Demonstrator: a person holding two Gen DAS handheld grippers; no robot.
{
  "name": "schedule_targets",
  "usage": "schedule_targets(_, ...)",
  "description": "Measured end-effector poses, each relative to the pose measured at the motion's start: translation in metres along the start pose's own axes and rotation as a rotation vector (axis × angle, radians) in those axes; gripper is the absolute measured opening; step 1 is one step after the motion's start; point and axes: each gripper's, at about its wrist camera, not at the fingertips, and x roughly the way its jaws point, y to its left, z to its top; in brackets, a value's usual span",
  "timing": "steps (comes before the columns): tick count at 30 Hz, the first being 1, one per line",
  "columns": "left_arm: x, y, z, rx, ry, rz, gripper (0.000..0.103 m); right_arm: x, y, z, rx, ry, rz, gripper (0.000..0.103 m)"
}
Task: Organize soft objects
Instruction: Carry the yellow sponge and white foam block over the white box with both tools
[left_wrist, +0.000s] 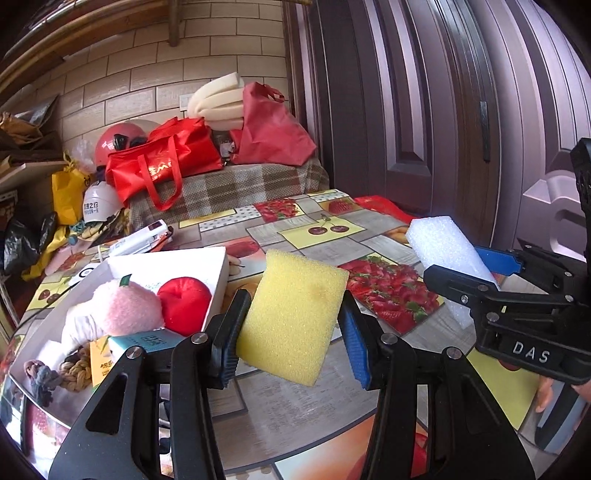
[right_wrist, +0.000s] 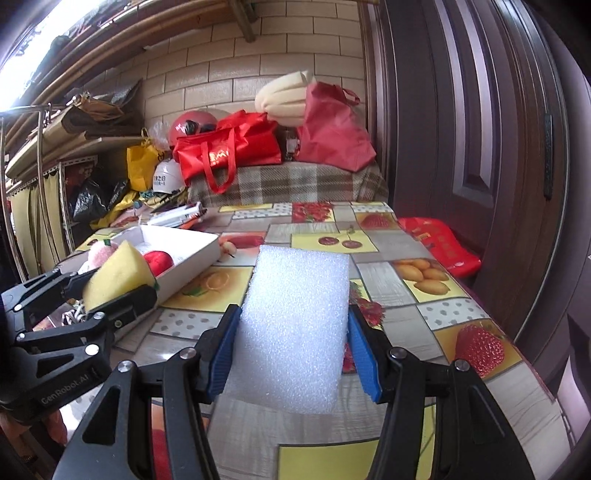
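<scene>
Nearest, the left tool (left_wrist: 288, 328) was clamped on a yellow sponge (left_wrist: 291, 314) held tilted above the bench (left_wrist: 369, 236), and the right tool (right_wrist: 291, 350) was clamped on a white foam block (right_wrist: 295, 332), likewise held above the fruit-patterned bench top. Just left of the sponge, a white box (left_wrist: 192, 258) stood on the bench, containing a pink plush peach (left_wrist: 127, 308), a red plush apple (left_wrist: 184, 301) and a braided rope toy (left_wrist: 75, 371). Farthest, red bags (left_wrist: 162, 162) and folded cream foam (left_wrist: 218, 103) were piled on a plaid-covered surface (left_wrist: 236, 188) against the tiled wall.
</scene>
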Motion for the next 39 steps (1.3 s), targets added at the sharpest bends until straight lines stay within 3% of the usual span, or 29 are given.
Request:
schedule_targets(17, -0.016, 0.030, -0.008, -0.040, -0.026, 0.037, 0.048, 0.004, 0.044, 0.002, -0.049, -0.036, 0.035, 0.057)
schedule_targets(27, -0.030, 0.080, -0.018, -0.088, -0.036, 0.149, 0.048, 0.009, 0.087, 0.003, -0.136, -0.069, 0.079, 0.057)
schedule_targets(39, -0.044, 0.170, -0.036, -0.219, -0.012, 0.329, 0.048, 0.028, 0.130, 0.009, -0.186, -0.075, 0.154, 0.057)
